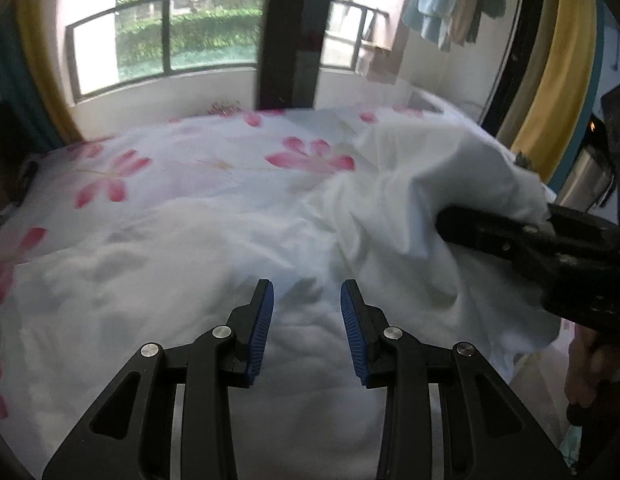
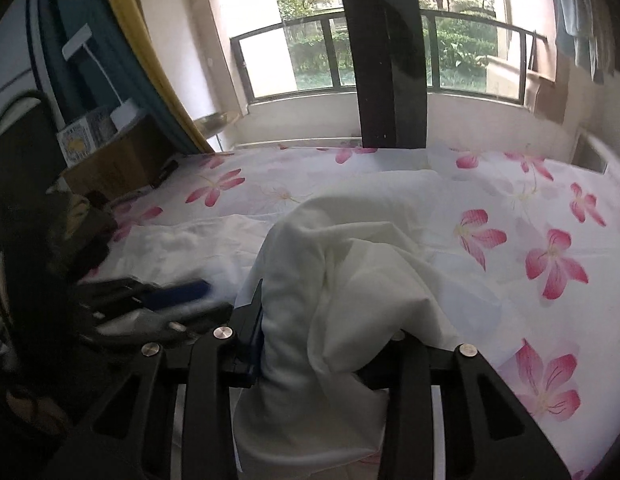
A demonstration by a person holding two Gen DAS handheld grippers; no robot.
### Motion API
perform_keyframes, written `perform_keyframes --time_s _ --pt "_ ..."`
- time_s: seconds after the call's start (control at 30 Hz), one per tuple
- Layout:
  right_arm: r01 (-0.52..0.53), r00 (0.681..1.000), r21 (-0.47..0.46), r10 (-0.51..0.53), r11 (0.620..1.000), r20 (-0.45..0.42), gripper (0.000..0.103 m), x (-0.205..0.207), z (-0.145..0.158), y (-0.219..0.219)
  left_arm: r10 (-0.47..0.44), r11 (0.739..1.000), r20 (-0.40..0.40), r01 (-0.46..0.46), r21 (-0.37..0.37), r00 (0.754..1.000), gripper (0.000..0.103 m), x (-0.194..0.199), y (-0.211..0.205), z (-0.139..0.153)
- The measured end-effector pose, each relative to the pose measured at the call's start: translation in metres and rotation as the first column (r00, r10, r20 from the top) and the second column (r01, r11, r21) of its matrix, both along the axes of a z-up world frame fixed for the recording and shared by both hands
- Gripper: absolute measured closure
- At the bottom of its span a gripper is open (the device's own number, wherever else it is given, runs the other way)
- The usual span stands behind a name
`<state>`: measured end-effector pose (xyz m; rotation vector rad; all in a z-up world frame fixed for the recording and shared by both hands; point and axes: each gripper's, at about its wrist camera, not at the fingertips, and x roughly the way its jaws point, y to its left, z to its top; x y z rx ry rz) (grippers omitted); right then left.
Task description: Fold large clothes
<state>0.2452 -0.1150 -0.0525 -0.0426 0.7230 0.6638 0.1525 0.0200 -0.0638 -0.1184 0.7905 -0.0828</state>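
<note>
A large white garment lies spread and wrinkled on the bed. My left gripper is open and empty just above it, blue pads apart. My right gripper comes in from the right and is shut on a bunched fold of the garment, lifted off the bed. In the right wrist view the white garment drapes over my right gripper and hides its fingertips. My left gripper shows blurred at the left.
The bed has a white sheet with pink flowers. A window with a dark railing is behind the bed. Boxes and clutter stand at the bed's left side. Clothes hang at the upper right.
</note>
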Motion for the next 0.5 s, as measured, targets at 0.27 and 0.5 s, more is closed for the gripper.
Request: perform_keyframes --time_s 0.27,0.5 --pt "-0.034 0.998 -0.103 0.038 0.994 0.041 0.065 -0.01 0.011 0.04 0.128 0.992 0.036 -0.128 -0.003 0.991 0.066 -0.028 0.065 0.008" --pt "-0.094 0.994 -0.161 0.101 0.982 0.035 0.056 -0.02 0.009 0.085 0.226 0.974 0.037 -0.227 0.021 0.973 0.066 -0.047 0.107 0.001"
